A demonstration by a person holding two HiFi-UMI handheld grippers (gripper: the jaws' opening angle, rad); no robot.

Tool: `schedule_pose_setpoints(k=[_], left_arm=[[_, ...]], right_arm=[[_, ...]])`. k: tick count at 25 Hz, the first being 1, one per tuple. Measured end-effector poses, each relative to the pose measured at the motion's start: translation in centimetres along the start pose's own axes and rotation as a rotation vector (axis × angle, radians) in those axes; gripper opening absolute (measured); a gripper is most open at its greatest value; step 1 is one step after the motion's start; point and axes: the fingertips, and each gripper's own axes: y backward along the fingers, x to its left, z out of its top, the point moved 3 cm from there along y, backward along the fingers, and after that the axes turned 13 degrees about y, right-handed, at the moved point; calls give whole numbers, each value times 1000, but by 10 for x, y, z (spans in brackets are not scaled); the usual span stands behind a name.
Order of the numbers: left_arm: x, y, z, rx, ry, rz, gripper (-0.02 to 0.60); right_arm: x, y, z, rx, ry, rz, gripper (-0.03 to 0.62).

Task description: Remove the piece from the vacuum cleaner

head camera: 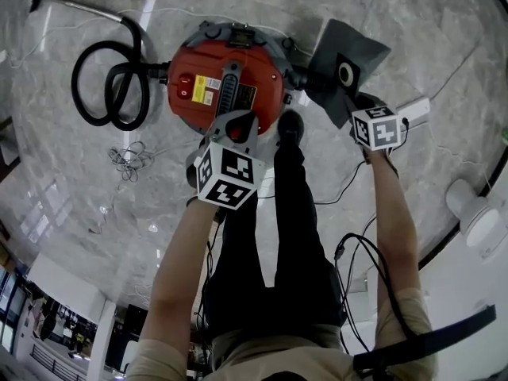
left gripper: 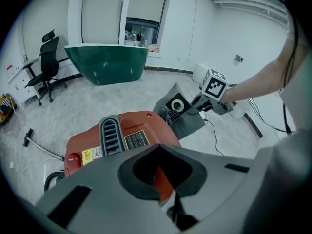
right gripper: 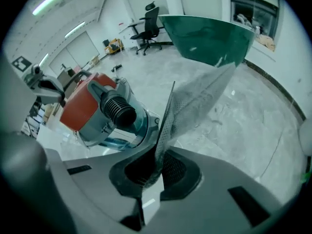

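A red vacuum cleaner (head camera: 226,82) stands on the marble floor, its black ribbed inlet (right gripper: 117,108) bare on the side facing my right gripper. A grey dust bag (head camera: 341,62) with a round-holed collar (left gripper: 177,104) hangs just off that inlet. My right gripper (head camera: 359,105) is shut on the bag's lower edge, and the mesh cloth (right gripper: 195,101) rises from between the jaws (right gripper: 158,167). My left gripper (head camera: 242,127) sits at the vacuum's near rim, shut on a red part of the body (left gripper: 158,179).
A black hose (head camera: 111,86) lies coiled left of the vacuum, with its metal wand (head camera: 79,8) beyond. Thin cables (head camera: 127,159) trail over the floor. The person's shoe (head camera: 290,125) stands against the vacuum. A green tub (left gripper: 107,62) and an office chair (left gripper: 46,67) stand farther off.
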Motion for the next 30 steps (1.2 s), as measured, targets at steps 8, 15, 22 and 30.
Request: schedule_pose_setpoints(k=[8, 15, 22, 30], left_arm=[[-1, 8, -7, -1, 190, -47, 3], [-7, 33, 3, -6, 254, -73, 3], [-12, 81, 11, -32, 250, -75, 3], [-15, 154, 14, -77, 252, -70, 3]], right_arm=[[-16, 25, -11, -74, -247, 20, 15], [-34, 61, -2, -215, -481, 47, 15], [-25, 120, 1, -327, -629, 47, 17], [-11, 202, 2, -446, -757, -1, 16]])
